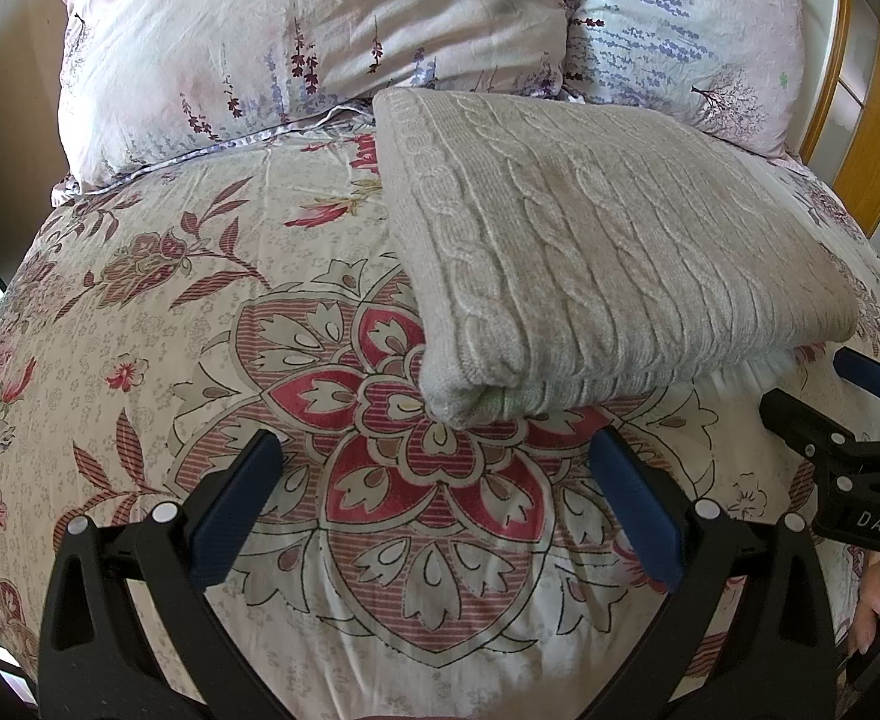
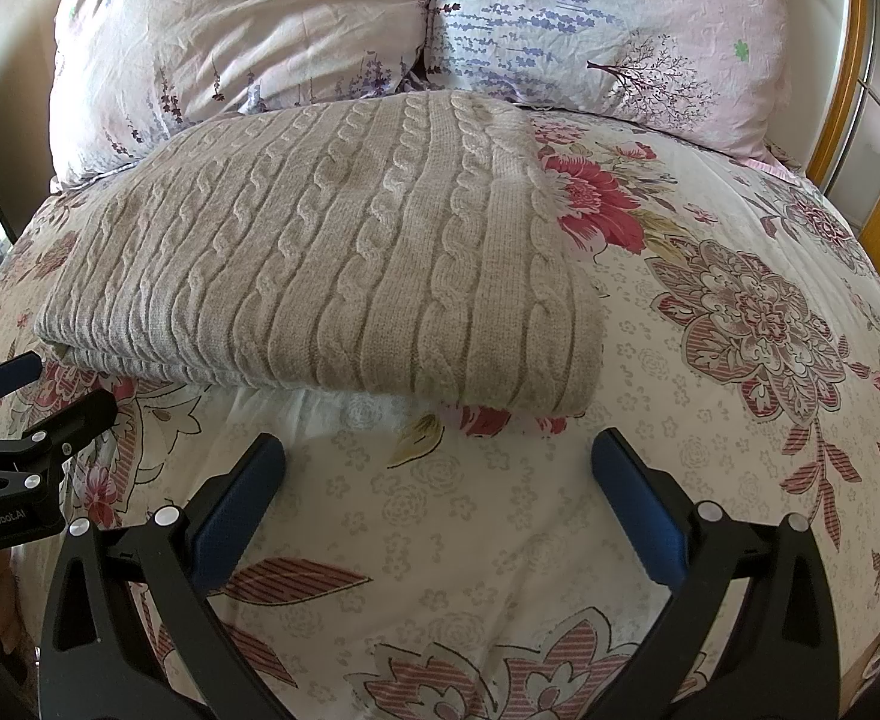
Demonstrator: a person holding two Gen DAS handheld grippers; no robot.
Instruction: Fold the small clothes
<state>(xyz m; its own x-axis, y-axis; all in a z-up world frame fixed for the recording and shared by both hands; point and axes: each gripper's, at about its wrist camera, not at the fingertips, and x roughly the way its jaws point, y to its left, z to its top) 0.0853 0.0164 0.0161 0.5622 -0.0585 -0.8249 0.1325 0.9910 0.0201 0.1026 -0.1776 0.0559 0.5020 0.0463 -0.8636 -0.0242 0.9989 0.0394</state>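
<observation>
Flat on bedspread [image 2: 709, 420]: folded sweater [image 2: 332, 276], long axis toward pillows [image 2: 248, 42].

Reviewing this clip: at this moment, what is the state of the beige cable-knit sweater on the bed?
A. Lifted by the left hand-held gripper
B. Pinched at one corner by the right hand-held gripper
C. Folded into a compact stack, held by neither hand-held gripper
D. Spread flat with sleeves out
C: the sweater lies folded on the floral bedspread, and both the left hand-held gripper and the right hand-held gripper are open and short of it.
</observation>
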